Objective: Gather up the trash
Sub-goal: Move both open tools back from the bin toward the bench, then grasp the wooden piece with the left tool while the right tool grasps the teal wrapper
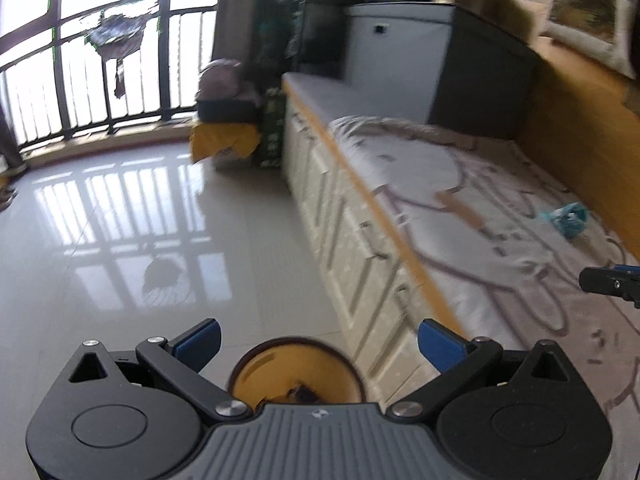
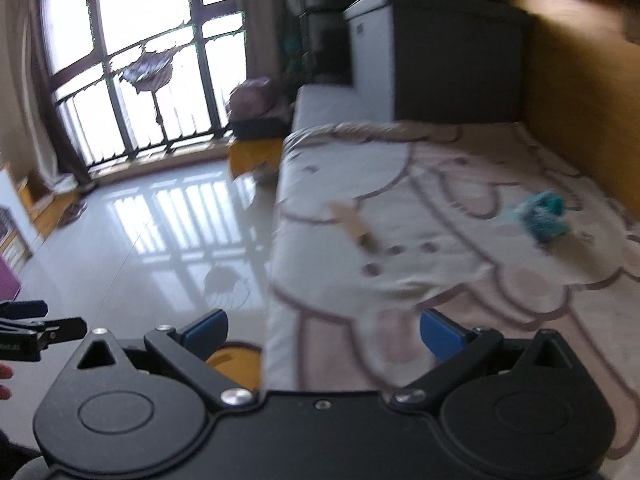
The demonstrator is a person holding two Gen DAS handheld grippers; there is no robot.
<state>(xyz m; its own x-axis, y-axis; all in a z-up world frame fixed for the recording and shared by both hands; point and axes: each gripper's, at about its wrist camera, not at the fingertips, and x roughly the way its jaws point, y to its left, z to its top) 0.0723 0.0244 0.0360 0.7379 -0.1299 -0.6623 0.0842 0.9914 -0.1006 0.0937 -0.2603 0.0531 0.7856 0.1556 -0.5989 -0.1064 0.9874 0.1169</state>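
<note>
Both grippers, left [image 1: 318, 342] and right [image 2: 323, 334], hover with jaws spread and empty; a teal wrapper [image 2: 540, 214] lies far across the bed [image 2: 460, 300], and blurred motion risks a mistimed grab.

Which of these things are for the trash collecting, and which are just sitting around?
For the job:
teal wrapper on the mat
tan scrap on the mat
yellow bin on the floor

Just there:
patterned mat
grey box
window railing

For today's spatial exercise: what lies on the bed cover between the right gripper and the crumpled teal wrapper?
Only patterned bed cover. In the right wrist view the stretch from the right gripper to the teal wrapper is bare; the tan scrap lies off to the left.
</note>
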